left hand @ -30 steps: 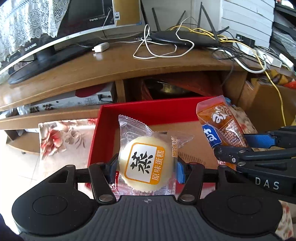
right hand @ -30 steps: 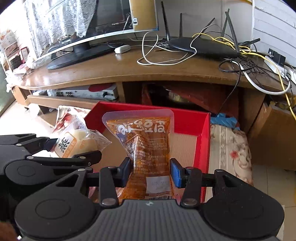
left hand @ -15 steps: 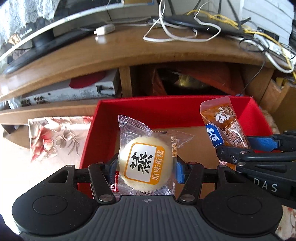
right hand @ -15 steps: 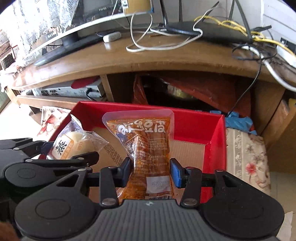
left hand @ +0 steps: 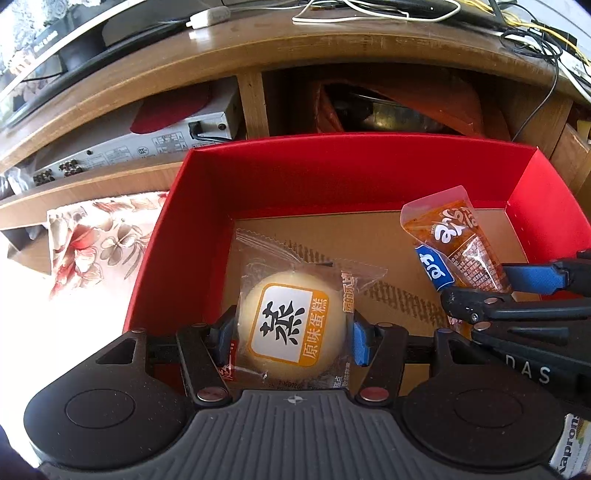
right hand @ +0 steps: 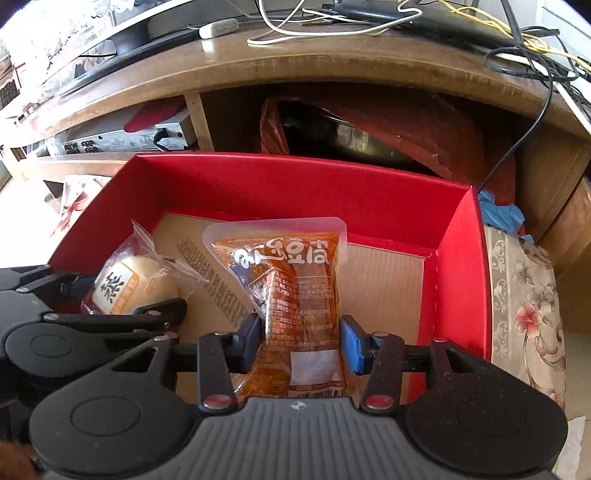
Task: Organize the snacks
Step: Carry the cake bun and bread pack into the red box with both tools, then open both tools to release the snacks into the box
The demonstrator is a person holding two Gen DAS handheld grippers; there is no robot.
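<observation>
My left gripper (left hand: pixel 291 332) is shut on a round yellow steamed cake in a clear wrapper (left hand: pixel 291 325) and holds it over the left part of the red box (left hand: pixel 332 166). My right gripper (right hand: pixel 301 338) is shut on an orange snack pouch (right hand: pixel 295 280) and holds it over the box's middle. The box (right hand: pixel 295 184) has red walls and a brown cardboard floor. The cake also shows at the left in the right wrist view (right hand: pixel 129 284). The pouch also shows at the right in the left wrist view (left hand: pixel 450 243).
The box sits on a floral cloth (left hand: pixel 92 236) in front of a wooden TV stand (left hand: pixel 258 48). A silver media player (left hand: pixel 129 144) lies on the stand's shelf. Cables and a router (right hand: pixel 406 18) are on top. A red bag (right hand: pixel 388 125) sits in the stand's opening.
Both grippers have moved forward and down over the red box with their snacks still held. The box now fills more of both views.
</observation>
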